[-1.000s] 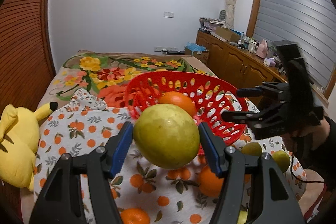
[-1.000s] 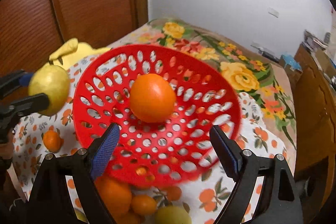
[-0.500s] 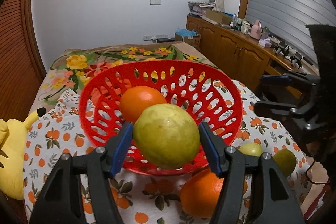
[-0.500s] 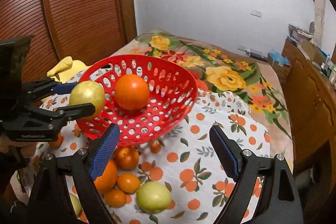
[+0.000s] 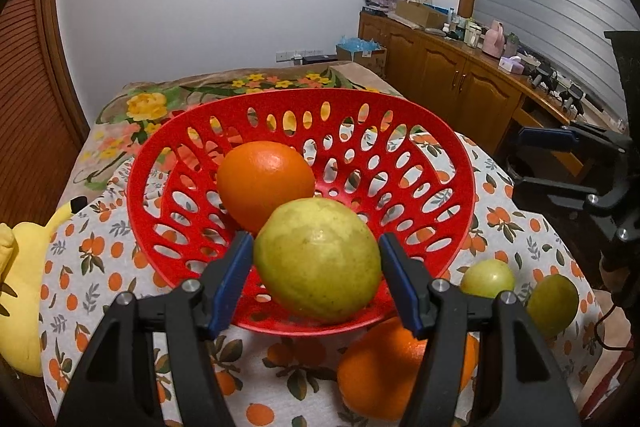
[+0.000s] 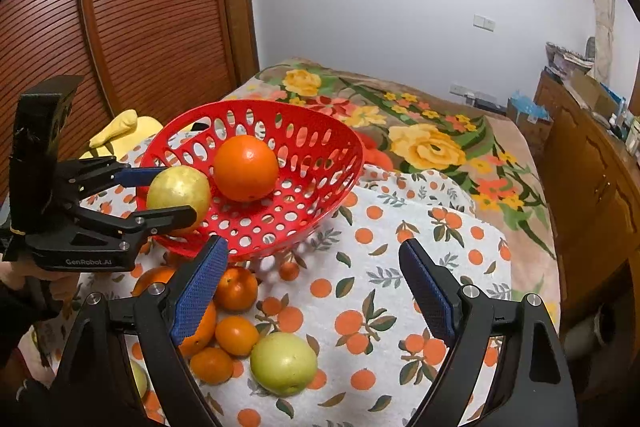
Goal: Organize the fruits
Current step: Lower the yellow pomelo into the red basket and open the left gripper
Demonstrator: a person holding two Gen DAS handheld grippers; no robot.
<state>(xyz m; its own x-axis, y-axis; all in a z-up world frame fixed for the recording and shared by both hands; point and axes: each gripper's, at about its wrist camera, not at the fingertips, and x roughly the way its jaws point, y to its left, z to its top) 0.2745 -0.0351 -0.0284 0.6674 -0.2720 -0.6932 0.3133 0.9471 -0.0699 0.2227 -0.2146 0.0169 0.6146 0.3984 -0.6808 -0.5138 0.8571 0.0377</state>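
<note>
Both tools | left tool [image 5: 316, 259] pinching guava [image 5: 318, 259], now over basket [image 5: 460, 163]; right tool [image 6: 314, 287] spread

- Basket [image 5: 460, 183]: red plastic, glossy, pierced with oval holes.
- Orange [image 5: 266, 181] in basket: shiny, finely pitted peel.
- Yellow-green fruit [image 5: 318, 259]: matt, faintly speckled skin.
- Left gripper [image 5: 316, 267]: matt black plastic arms, blue textured pads, metal screws.
- Cloth [image 6: 400, 267]: soft printed fabric.
- Cabinet [image 5: 452, 83]: varnished wood.
</note>
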